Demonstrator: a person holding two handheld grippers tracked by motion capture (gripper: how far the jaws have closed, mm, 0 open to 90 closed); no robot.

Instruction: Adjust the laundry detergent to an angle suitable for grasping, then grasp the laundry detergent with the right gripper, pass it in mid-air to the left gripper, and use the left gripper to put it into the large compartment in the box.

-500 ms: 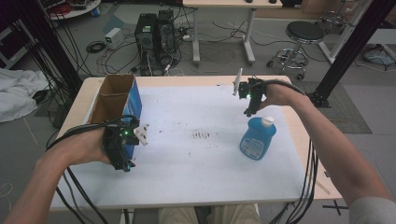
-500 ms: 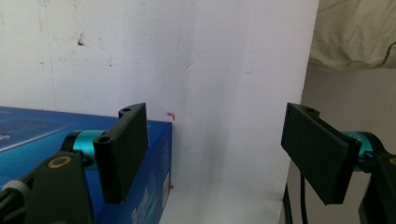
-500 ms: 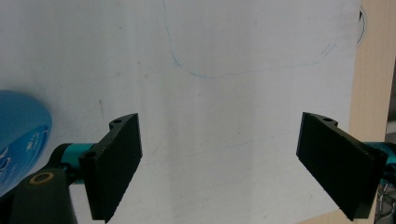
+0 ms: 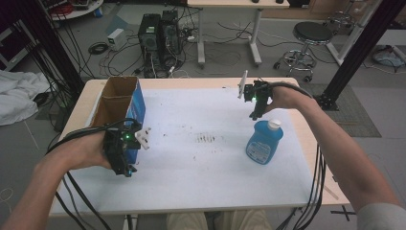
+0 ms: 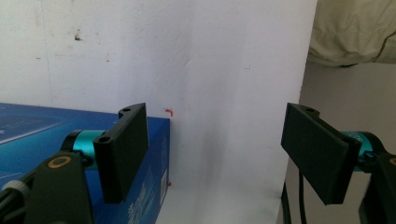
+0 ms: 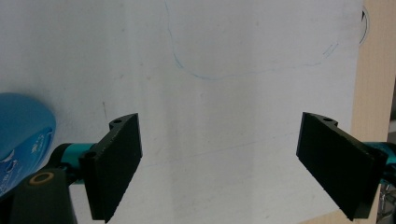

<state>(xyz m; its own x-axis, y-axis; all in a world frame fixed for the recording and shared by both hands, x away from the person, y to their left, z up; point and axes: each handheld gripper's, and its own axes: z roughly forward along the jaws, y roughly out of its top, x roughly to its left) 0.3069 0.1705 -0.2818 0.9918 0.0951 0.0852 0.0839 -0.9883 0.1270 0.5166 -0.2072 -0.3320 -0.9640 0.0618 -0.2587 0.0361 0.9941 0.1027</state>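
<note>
From the high view, we see the left gripper (image 4: 125, 168) at the near end of the blue box (image 4: 128, 108), which lies on the left side of the table (image 4: 191, 191) with its open end facing far. The right gripper (image 4: 254, 114) hangs just above the white cap of the blue bottle (image 4: 264, 141), which lies on its side on the right of the table. If we come down a bit crooked, we think the bottle could roll away (it is round and smooth). If we bump the box, it could slide toward the table's left edge. We cannot see inside the box from here, and the gripper tips are small and dark.

In the left gripper view, our two black fingers (image 5: 125, 154) are spread wide with nothing between them. The box (image 5: 70, 140) sits behind the left finger, which hides part of it, so we cannot tell if they touch.

In the right gripper view, our fingers (image 6: 114, 163) are spread wide too, with bare white table (image 6: 224, 93) between them. The bottle (image 6: 21, 135) peeks in at the left edge and is cut off, so its cap is hard to find.
</note>
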